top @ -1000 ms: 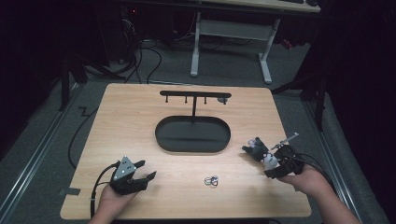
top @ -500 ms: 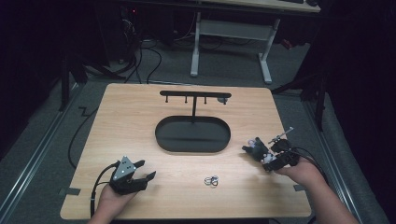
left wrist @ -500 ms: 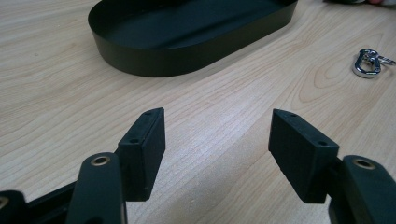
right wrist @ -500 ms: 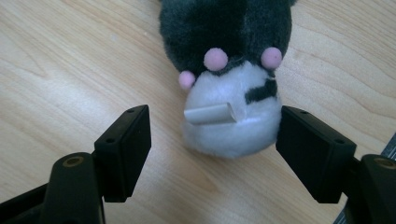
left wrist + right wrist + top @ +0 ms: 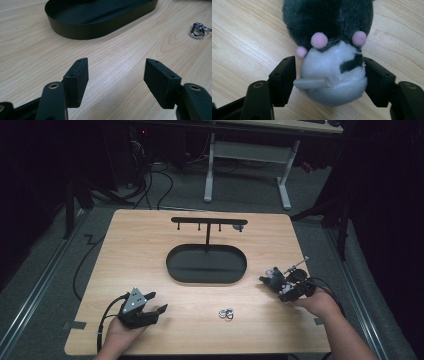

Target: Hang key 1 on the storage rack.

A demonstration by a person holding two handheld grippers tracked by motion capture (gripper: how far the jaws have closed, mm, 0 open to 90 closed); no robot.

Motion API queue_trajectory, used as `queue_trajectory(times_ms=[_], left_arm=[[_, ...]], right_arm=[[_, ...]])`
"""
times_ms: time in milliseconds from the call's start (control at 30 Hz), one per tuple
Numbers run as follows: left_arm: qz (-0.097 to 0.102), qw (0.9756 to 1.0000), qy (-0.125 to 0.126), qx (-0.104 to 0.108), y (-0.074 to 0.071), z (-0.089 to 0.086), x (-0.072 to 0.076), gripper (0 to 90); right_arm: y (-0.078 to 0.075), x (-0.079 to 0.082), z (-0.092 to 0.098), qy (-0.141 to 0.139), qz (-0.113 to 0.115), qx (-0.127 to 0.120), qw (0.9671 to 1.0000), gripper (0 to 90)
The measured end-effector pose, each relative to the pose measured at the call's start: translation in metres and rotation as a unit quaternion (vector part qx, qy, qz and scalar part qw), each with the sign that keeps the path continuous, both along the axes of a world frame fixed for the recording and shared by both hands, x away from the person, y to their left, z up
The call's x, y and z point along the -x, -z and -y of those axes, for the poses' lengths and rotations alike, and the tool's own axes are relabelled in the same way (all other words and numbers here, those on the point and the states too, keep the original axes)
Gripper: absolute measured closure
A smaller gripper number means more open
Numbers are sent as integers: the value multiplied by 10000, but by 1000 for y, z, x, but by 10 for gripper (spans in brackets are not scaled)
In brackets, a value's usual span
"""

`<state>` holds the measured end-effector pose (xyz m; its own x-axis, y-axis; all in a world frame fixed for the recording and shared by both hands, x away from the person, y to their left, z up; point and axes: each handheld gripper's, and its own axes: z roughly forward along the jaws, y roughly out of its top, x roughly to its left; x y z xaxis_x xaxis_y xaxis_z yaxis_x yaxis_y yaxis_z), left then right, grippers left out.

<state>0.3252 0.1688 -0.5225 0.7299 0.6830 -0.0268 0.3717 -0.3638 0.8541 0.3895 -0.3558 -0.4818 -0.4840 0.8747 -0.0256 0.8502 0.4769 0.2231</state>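
On the left of the wooden surface (image 5: 150, 250), near its front edge, the left tongs (image 5: 152, 309) rest in the person's left hand (image 5: 120, 332), jaws spread wide with nothing between them; in the left gripper view the left tongs (image 5: 116, 75) frame bare wood, with the black oval tray's wall (image 5: 82, 30) beyond them.

In the middle of the surface sits the black oval tray (image 5: 175, 270), from which a thin post rises to a horizontal bar with small pegs (image 5: 209, 221). In front of the tray, between the two hands, lies a small cluster of silver metal rings (image 5: 226, 313), seen also at the right edge of the left gripper view (image 5: 197, 31).

To the right of the tray, the right tongs (image 5: 267, 279) hold a small plush toy (image 5: 276, 276). In the right gripper view the right tongs (image 5: 329, 75) close narrowly about the plush toy (image 5: 332, 67), grey-furred above, white below, with three pink pom-poms; the right jaw touches it, and a sliver of gap shows at the left jaw.
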Motion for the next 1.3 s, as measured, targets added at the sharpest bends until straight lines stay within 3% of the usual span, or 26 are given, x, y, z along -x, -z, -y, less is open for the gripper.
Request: queue_trajectory(times_ms=[167, 367, 700, 867, 1300], left_arm=[[-3, 10000, 13, -20, 1, 1, 0, 371], [-4, 10000, 10, -21, 1, 1, 0, 371], [8, 10000, 23, -8, 0, 2, 0, 371], [43, 10000, 27, 23, -1, 2, 1, 371], [89, 9999, -7, 101, -2, -1, 2, 370]], right_arm=[[3, 0, 0, 38, 97, 19, 9999, 438], [2, 1, 0, 47, 120, 45, 9999, 473], [-21, 11, -10, 48, 229, -184, 9996, 484], [-33, 22, -17, 45, 181, -352, 9992, 485], [-51, 38, -41, -24, 107, -509, 9986, 485]])
